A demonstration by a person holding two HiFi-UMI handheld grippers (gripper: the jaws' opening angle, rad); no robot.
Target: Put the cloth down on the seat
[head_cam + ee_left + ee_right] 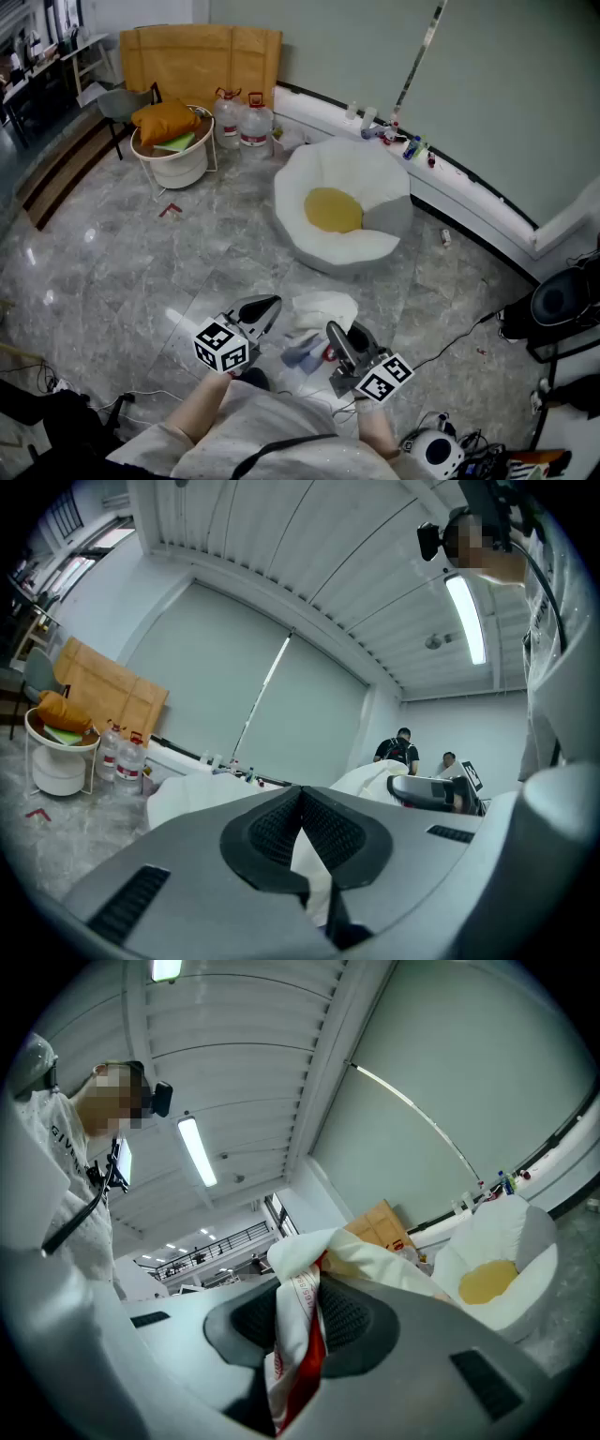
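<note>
A white cloth point(314, 323) with red and blue print hangs between both grippers, low in the head view, above the floor. My left gripper point(265, 311) is shut on one end of the cloth point(302, 857), a thin white strip pinched between its black pads. My right gripper point(335, 339) is shut on the other end of the cloth point(295, 1330), a bunched white and red fold between its pads. The seat point(339, 214) is a white round floor chair with a yellow cushion point(332, 210), well ahead of both grippers; the seat point(502, 1265) shows at the right of the right gripper view.
A round white side table point(175, 150) with an orange cushion stands at the back left, two water bottles point(241, 118) beside it. A cardboard sheet point(199, 58) leans on the wall. Cables and gear point(448, 450) lie at the lower right. Two people point(403, 747) stand far off.
</note>
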